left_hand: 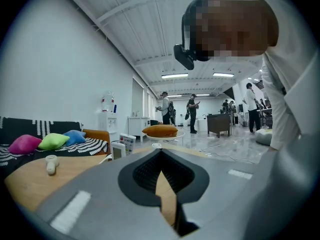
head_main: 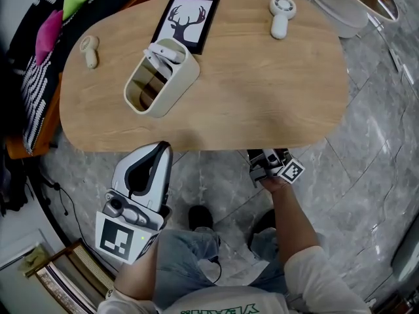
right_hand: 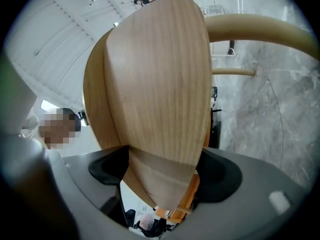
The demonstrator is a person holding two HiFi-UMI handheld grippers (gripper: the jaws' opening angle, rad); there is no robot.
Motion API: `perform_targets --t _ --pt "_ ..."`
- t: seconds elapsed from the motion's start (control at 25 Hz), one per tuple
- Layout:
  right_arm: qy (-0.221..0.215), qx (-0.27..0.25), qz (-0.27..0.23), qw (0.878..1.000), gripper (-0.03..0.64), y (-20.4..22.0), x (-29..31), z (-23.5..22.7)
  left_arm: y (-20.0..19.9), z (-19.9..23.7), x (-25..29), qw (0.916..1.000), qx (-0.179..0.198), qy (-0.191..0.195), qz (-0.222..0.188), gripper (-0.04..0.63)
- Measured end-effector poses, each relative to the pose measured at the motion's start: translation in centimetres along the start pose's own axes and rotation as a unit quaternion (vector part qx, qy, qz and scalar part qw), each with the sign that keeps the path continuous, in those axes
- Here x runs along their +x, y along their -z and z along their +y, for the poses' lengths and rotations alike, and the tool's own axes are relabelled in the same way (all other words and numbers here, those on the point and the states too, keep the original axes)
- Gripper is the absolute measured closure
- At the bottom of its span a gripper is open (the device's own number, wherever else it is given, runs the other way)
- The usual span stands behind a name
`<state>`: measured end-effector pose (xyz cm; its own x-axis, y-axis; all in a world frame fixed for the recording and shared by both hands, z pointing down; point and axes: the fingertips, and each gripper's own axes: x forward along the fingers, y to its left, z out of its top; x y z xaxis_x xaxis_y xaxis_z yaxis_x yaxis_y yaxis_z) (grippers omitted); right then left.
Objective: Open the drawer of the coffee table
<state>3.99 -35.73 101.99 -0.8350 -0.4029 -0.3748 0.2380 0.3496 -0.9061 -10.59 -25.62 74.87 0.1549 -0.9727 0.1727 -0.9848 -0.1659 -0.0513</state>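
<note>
The oval wooden coffee table (head_main: 262, 90) fills the head view. My right gripper (head_main: 265, 157) reaches under its near edge at right of middle, mostly hidden by the tabletop. In the right gripper view a wooden panel of the drawer (right_hand: 160, 84) runs between the jaws of the right gripper (right_hand: 162, 170) and spans the gap from pad to pad. My left gripper (head_main: 163, 146) hovers at the near edge on the left, its jaws together with nothing in them. Through the thin slit of the left gripper (left_hand: 162, 184), only the tabletop (left_hand: 30, 176) shows.
On the table lie a white bin on its side (head_main: 160, 77), a framed deer picture (head_main: 186, 19), a white hand fan (head_main: 281, 15) and a small beige fan (head_main: 90, 50). A sofa with bright cushions (head_main: 39, 44) stands at left. Several people stand far off (left_hand: 192, 106).
</note>
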Motion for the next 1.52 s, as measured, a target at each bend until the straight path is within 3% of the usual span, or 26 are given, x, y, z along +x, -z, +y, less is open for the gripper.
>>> perform_targets --t 0.2,0.8,1.12,1.52 --pt "-0.014 0.017 -0.001 1.0 0.201 1.1 -2.2 0.6 -0.1 -0.4 0.0 1.0 -0.003 0.0 -0.002 0.597" --pt "0.011 0.055 0.046 0.997 0.195 8.1 -10.9 6.8 -2.1 -3.4 -1.1 0.9993 -0.02 0.03 0.008 0.597" --pt "0.029 0.067 0.064 0.995 0.19 9.3 -12.6 7.9 -2.3 -4.1 -1.8 0.9986 -0.038 0.034 0.014 0.597" --pt "0.121 0.09 0.082 0.985 0.207 10.4 -15.3 6.0 -3.0 -3.8 -2.3 0.9983 -0.041 0.034 0.025 0.597"
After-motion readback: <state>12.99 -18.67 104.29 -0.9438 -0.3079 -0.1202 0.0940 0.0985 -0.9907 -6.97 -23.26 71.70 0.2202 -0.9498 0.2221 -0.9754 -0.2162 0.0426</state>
